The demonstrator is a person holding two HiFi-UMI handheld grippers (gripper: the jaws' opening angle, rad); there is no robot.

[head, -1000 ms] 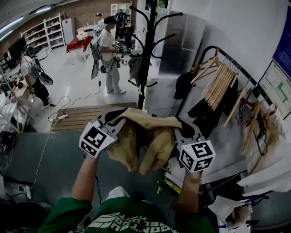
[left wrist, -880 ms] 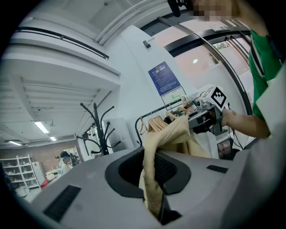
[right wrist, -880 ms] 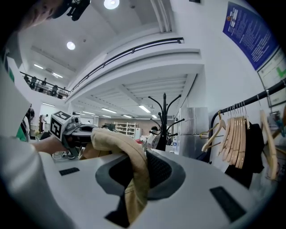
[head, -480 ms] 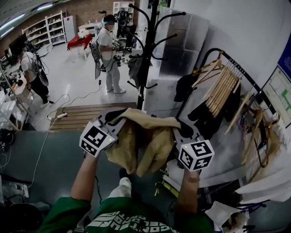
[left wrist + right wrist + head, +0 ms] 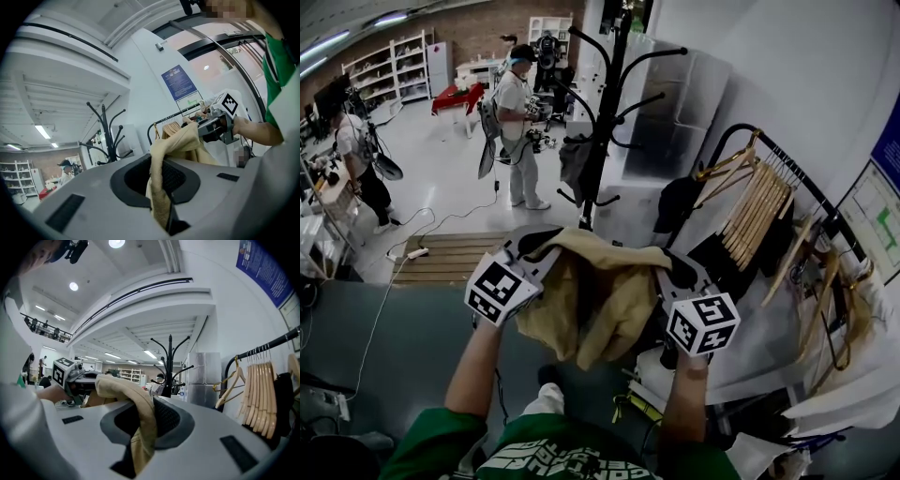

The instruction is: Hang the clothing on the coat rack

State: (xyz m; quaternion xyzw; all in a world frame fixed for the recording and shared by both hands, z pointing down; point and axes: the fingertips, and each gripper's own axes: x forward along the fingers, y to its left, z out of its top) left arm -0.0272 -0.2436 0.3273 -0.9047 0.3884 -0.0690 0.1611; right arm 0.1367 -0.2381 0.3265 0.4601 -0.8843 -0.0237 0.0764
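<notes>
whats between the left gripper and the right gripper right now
A tan garment spans the gap, its top edge clamped in the left gripper and the right gripper, the rest hanging below. The head view shows it best.

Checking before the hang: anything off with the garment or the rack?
Nothing damaged. The tan garment sags bunched between the left tongs and right tongs, both clamped on the cloth. The coat rack stands upright, one dark garment on a lower hook.
</notes>
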